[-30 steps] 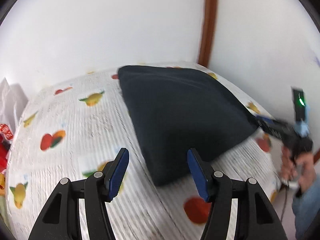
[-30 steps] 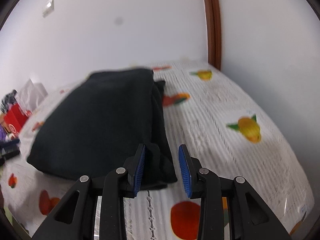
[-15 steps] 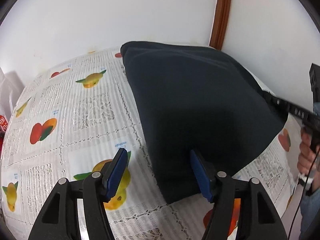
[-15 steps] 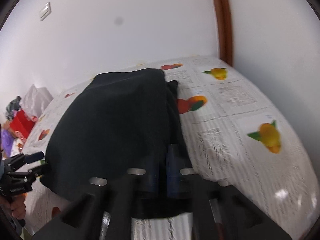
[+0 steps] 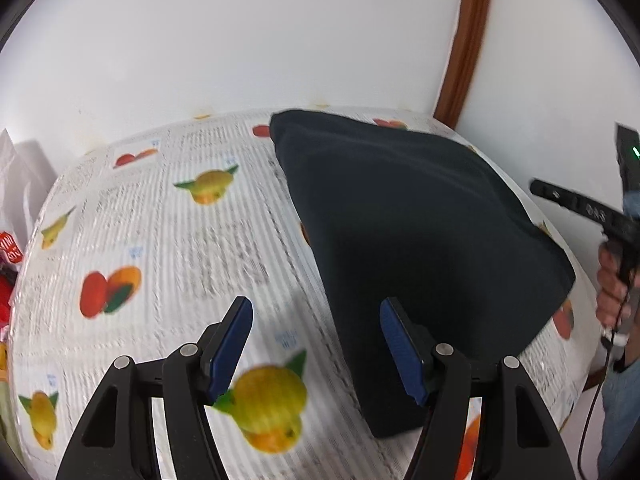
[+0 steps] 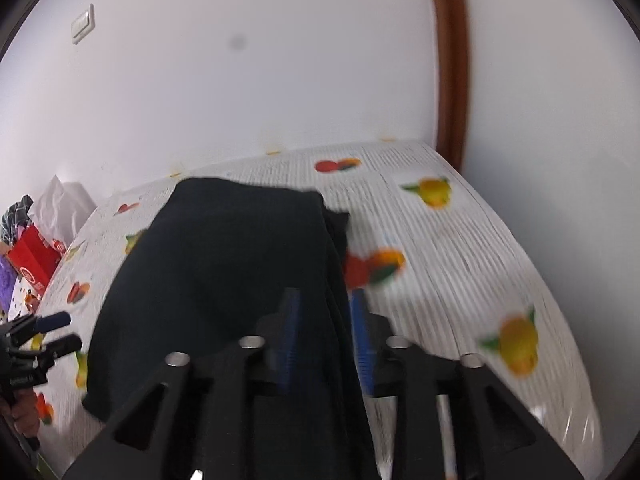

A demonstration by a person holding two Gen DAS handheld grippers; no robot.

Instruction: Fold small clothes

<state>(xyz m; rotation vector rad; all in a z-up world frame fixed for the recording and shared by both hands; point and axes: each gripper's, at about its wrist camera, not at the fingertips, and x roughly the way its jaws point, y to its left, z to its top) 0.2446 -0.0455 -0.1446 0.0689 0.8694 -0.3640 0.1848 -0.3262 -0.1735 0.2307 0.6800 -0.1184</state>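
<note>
A folded dark navy garment point(image 5: 424, 240) lies on a table with a fruit-print cloth point(image 5: 180, 240). My left gripper point(image 5: 316, 344) is open just above the cloth; its right finger reaches the garment's near left edge. In the right wrist view the garment point(image 6: 232, 272) fills the middle. My right gripper point(image 6: 326, 336) has its blue pads closed on the garment's right edge, and cloth hangs between and below the fingers. The right gripper also shows in the left wrist view point(image 5: 580, 208), beyond the garment's right corner.
White walls stand close behind the table, with a brown wooden trim point(image 5: 464, 40) in the corner. A red box point(image 6: 34, 264) and a white bag point(image 6: 64, 208) sit at the table's far left. The left gripper shows at the left edge of the right wrist view point(image 6: 36, 336).
My right gripper has shut on the garment's right edge and lifted it. My left gripper stayed open and pulled back a little from the garment's near corner.
</note>
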